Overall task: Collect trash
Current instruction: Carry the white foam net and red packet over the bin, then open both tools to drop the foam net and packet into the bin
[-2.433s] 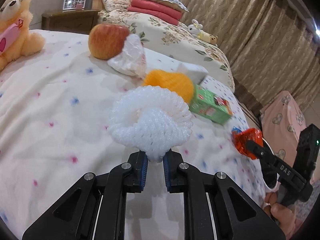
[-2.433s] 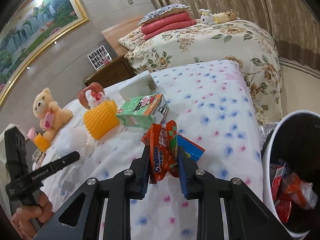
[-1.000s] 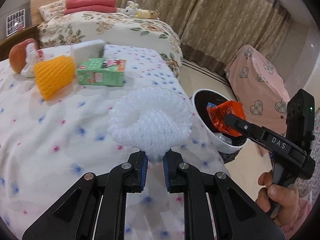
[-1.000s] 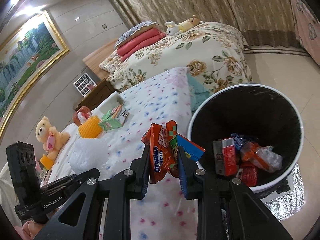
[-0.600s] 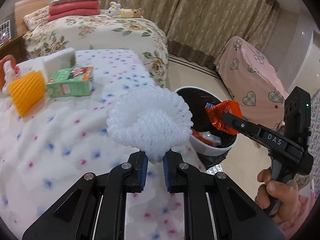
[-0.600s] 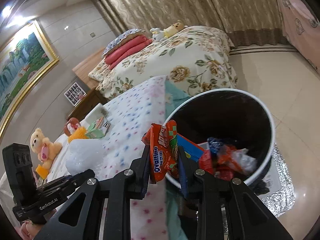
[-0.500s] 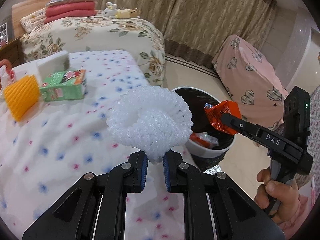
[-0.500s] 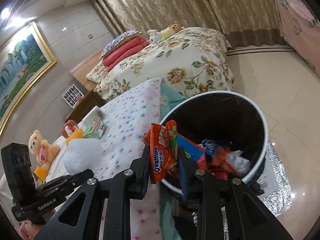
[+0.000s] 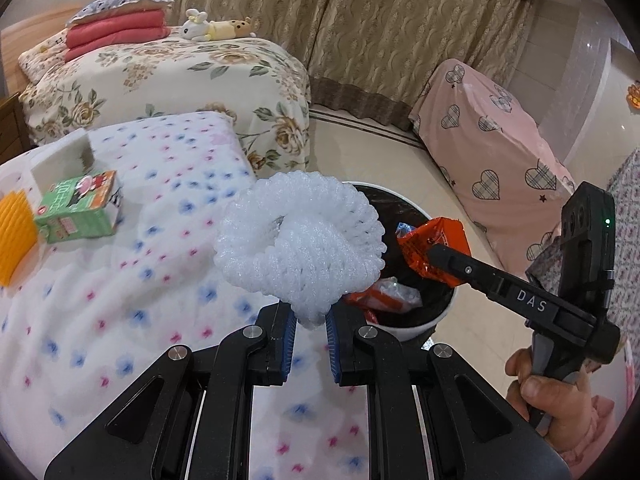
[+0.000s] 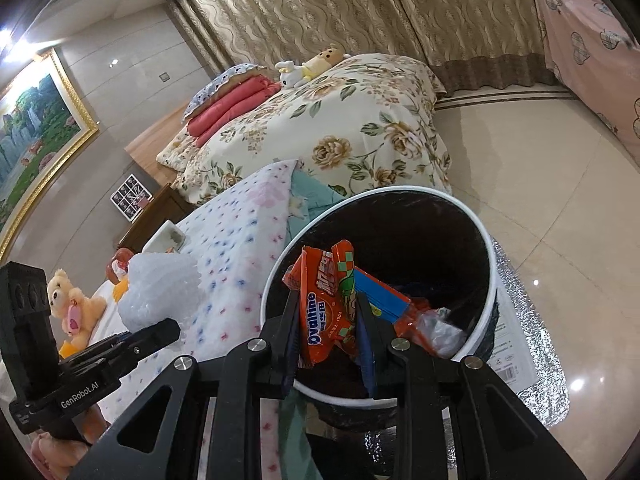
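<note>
My left gripper (image 9: 310,334) is shut on a white foam fruit net (image 9: 298,246) and holds it over the bed's edge, just beside the white trash bin (image 9: 416,322). My right gripper (image 10: 326,354) is shut on an orange Ovaltine wrapper (image 10: 324,312) and holds it over the bin's (image 10: 490,276) open mouth. The bin has a black liner and holds several wrappers (image 10: 430,320). The right gripper and wrapper (image 9: 434,250) also show in the left wrist view, above the bin. The foam net (image 10: 160,290) shows at left in the right wrist view.
On the dotted bedspread (image 9: 120,280) lie a green carton (image 9: 78,210), an orange foam net (image 9: 16,232) and a white box (image 9: 60,156). A floral bed (image 9: 160,80) stands behind, a pink covered seat (image 9: 492,152) at right. A teddy bear (image 10: 70,306) sits far left.
Both grippers have swung from over the bed toward the bin. The wrapper now hangs over the bin's mouth and the foam net is close beside the bin.
</note>
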